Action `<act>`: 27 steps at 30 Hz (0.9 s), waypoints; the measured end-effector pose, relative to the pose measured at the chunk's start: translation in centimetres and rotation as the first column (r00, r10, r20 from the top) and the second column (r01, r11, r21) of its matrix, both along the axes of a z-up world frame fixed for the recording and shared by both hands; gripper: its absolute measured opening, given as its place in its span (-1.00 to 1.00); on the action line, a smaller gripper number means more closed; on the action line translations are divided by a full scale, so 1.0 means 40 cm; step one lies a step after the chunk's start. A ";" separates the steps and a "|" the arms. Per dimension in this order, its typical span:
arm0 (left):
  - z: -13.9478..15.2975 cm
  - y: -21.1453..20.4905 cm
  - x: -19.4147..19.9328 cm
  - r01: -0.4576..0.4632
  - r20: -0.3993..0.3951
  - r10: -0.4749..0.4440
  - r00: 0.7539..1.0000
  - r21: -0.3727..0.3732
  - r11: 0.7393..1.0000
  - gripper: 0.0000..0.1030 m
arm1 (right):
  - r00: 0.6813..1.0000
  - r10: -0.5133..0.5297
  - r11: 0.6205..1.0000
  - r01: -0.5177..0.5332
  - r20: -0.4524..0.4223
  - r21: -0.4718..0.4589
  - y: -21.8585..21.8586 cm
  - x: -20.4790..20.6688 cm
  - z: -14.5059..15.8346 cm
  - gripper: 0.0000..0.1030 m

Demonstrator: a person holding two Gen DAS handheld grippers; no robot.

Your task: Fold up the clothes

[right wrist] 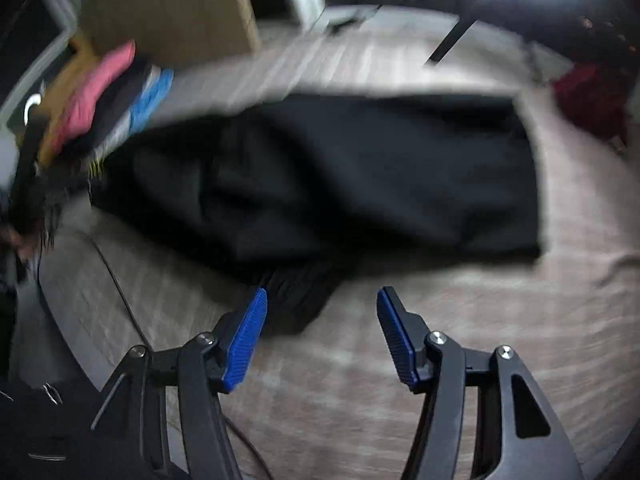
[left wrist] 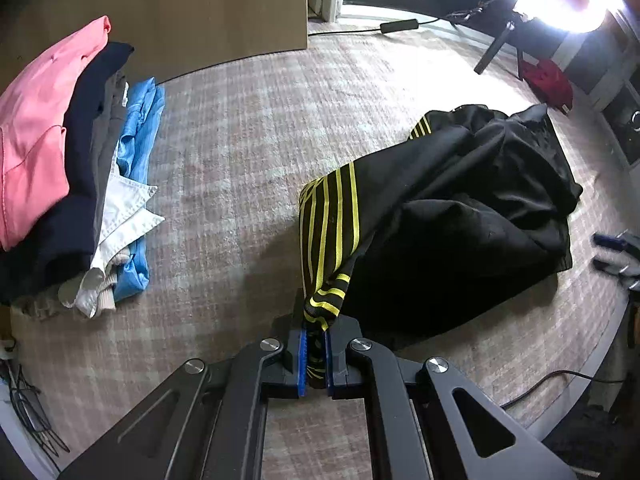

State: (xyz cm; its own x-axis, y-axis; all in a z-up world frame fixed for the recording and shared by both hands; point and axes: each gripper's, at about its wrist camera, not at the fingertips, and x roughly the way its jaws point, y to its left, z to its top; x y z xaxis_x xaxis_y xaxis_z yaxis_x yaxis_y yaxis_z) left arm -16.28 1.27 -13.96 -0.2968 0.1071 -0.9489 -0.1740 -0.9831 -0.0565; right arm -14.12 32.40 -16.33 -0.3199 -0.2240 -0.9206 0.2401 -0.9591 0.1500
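Left wrist view
Left gripper point(left wrist: 315, 354): at lower centre of frame, blue pads pinched tight on a cuff or hem end of the black garment with yellow stripes point(left wrist: 460, 216); likely gripped there to lift and draw that end out straight for a fold.
Garment: raised from the pinch at lower centre, striped band stretched upward, bulk heaped loosely at centre right on the grey-beige checked carpet point(left wrist: 248, 152); not yet flat, so judged an early step.
Stack of folded clothes point(left wrist: 72, 160): at left edge, pink on top, then navy, grey, white and shiny blue layers; apparently the finished pile, kept apart from the working area.
Red cloth point(left wrist: 548, 82): at upper right, near a dark stand leg, well apart from the garment.

Right wrist view
Right gripper point(right wrist: 322, 336): at lower centre, blue-padded fingers spread wide, nothing between them; probably poised to take the near edge.
Garment point(right wrist: 340, 176): blurred dark mass across mid frame, a ribbed dark end just beyond the left-hand pad; contact not discernible.
Stack point(right wrist: 112, 100): at upper left, blurred.
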 end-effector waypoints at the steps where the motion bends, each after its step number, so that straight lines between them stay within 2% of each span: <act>1: 0.001 0.001 0.000 0.004 0.001 -0.004 1.000 -0.001 1.000 -0.90 | 1.000 0.010 1.000 -0.010 0.001 0.013 -0.014 -0.003 -0.015 0.10; 4: -0.002 0.001 0.000 0.014 0.004 -0.014 1.000 0.002 1.000 -0.90 | 0.999 0.042 0.998 -0.041 -0.012 0.053 -0.046 -0.016 -0.043 0.10; 7: -0.008 -0.001 0.005 0.023 0.010 -0.023 1.000 0.001 1.000 -0.90 | 0.993 0.117 0.991 -0.116 -0.019 0.060 -0.073 0.010 -0.032 0.10; 9: -0.015 0.001 0.011 0.030 0.016 -0.031 0.999 0.016 0.999 -0.90 | 0.988 0.150 0.984 -0.147 -0.025 0.098 -0.087 0.016 -0.035 0.10; 12: -0.029 0.000 0.018 0.035 0.031 -0.036 0.999 0.051 0.998 -0.81 | 0.989 0.146 0.984 -0.144 -0.011 0.104 -0.095 -0.008 -0.059 0.09; 14: -0.041 -0.007 0.019 0.027 0.044 -0.030 0.999 0.064 0.998 -0.63 | 0.990 0.142 0.983 -0.142 0.004 0.114 -0.099 -0.036 -0.087 -0.13; 15: -0.043 -0.010 0.026 0.030 0.044 -0.033 0.999 0.061 0.998 -0.54 | 0.990 0.141 0.983 -0.141 0.012 0.120 -0.101 -0.051 -0.102 -0.50; 16: -0.039 -0.015 0.040 0.039 0.039 -0.041 0.998 0.051 0.998 -0.41 | 0.992 0.127 0.986 -0.128 0.018 0.109 -0.096 -0.062 -0.107 -0.62; 17: -0.036 -0.020 0.054 0.048 0.034 -0.049 0.998 0.042 0.998 -0.36 | 0.994 0.110 0.990 -0.111 0.022 0.092 -0.088 -0.072 -0.109 -0.64; 18: -0.033 -0.025 0.067 0.056 0.029 -0.057 0.998 0.032 0.998 -0.35 | 0.996 0.086 0.995 -0.088 0.029 0.054 -0.075 -0.081 -0.105 -0.78; 19: -0.030 -0.030 0.081 0.065 0.024 -0.066 0.998 0.022 0.998 -0.31 | 0.998 0.059 0.998 -0.060 0.032 0.011 -0.058 -0.089 -0.094 -0.84; 25: -0.020 -0.042 0.160 0.124 0.005 -0.124 0.992 -0.049 0.991 -0.29 | 1.000 -0.007 0.991 0.008 0.007 -0.131 -0.004 -0.107 -0.018 -0.86; 27: -0.034 -0.032 0.169 0.134 0.024 -0.133 0.991 -0.030 0.991 -0.28 | 1.000 -0.013 0.988 0.014 0.006 -0.157 0.001 -0.108 0.003 -0.86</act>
